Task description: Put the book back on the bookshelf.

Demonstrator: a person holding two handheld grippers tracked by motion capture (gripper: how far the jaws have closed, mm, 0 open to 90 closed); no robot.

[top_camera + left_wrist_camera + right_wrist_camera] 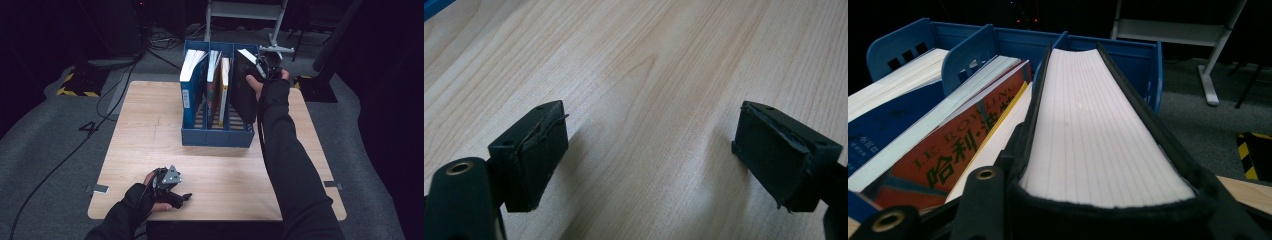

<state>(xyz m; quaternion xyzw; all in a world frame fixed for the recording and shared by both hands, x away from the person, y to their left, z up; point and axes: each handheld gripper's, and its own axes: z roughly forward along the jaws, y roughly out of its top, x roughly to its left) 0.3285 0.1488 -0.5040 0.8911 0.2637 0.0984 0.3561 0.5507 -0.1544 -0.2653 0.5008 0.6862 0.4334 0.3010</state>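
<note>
Right gripper point(263, 67) is up at the far right end of the blue file rack point(216, 137), and its jaws are clamped on the black-covered book point(246, 92), one jaw on each cover. From the right gripper view the black-covered book point(1100, 130) shows its white page edges running away from the camera, the dark cover wrapping both sides. That book sits tilted in the rightmost compartment of the rack, top end raised at the far side, held above the rim there. Next compartment to the left holds a red-orange book point(955, 150) with printed characters on its cover, leaning beside a thinner yellow-edged one point(224, 90). Leftmost compartment has a blue book point(190, 87) with a thick white page block. The rack stands toward the far middle of the wooden table point(150, 135).

Left gripper point(184, 197) is down at the near left edge of the table, well apart from the rack. In the left gripper view its two black pads point(531, 155) stand wide apart with nothing between them, just bare wood grain below. The hand rests low there, jaws pointing right across the tabletop
</note>
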